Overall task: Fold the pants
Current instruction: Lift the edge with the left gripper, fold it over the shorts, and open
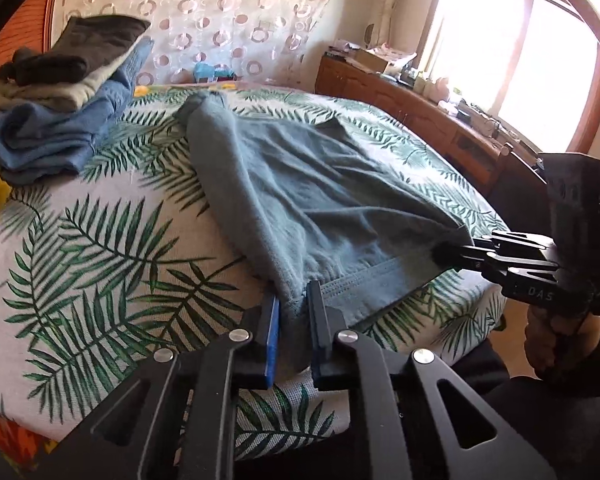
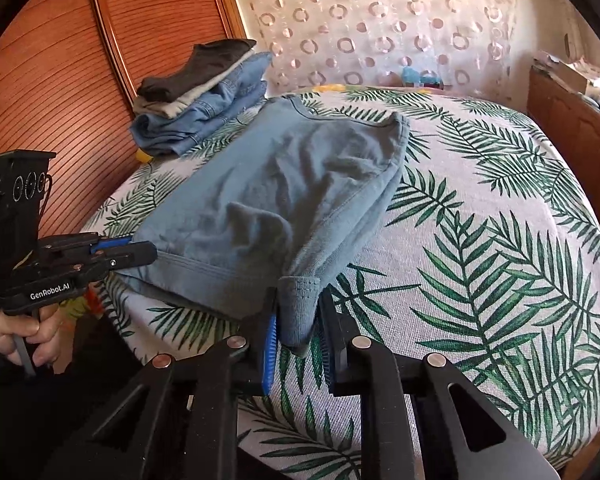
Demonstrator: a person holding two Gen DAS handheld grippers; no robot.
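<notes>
**Both grippers on the near waistband corners; pants partly folded on bed**

Nearest: left gripper (image 1: 293,308), black two-finger frame with blue pads, narrowed onto a bunched corner of the soft grey-blue knit pants (image 1: 300,184); cloth fills the gap between the pads. Right gripper (image 2: 298,320), same build, likewise pinches the opposite near corner at the ribbed, stitched band; a fold of fabric hangs between its pads. Each gripper also shows side-on in the other's view, tips buried in cloth.

Middle: pants lie flat on the palm-leaf print bedspread (image 2: 480,240), doubled over lengthwise, near edge at the mattress edge, far end running toward the headboard. Surface wrinkled, a raised pucker near the right grip.

Far: stack of folded clothes (image 2: 204,96), dark on top, denim below, well apart from the pants by the wooden headboard (image 2: 52,80). Circle-pattern curtain (image 1: 204,12) behind.

Handling judgement: light, limp, stretchy jersey; sags and creases, not slippery, not fragile. The thick band corners are the firmest hold. Lifting both evenly should carry the near edge over toward the far end without skewing.
</notes>
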